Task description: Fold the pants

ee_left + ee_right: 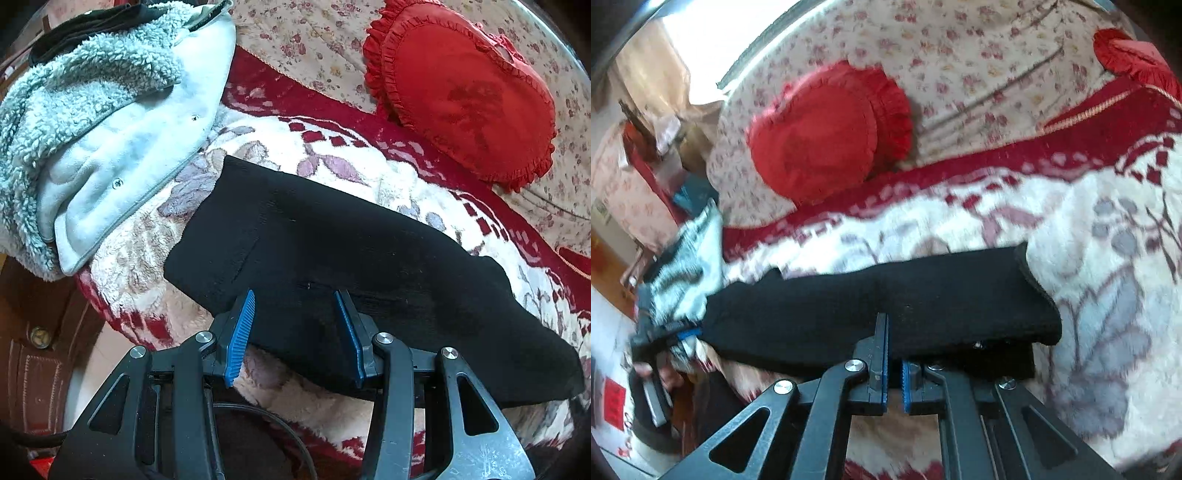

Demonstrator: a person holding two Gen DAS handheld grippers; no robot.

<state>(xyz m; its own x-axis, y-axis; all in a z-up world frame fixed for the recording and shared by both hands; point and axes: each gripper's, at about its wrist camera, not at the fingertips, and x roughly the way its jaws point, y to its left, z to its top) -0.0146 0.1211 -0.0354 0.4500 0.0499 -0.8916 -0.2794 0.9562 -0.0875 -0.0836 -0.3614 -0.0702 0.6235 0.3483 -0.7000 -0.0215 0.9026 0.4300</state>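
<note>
Left tool [295,306] over black pants [332,236]

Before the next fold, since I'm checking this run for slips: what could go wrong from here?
The right gripper is shut on the near edge of the black knitted pants; if it holds one layer only, lifting could drag the stack apart. The left gripper hangs open over the pants, so that end may slide on the fluffy floral blanket. The pale fleece jacket lies close and could snag.
</note>
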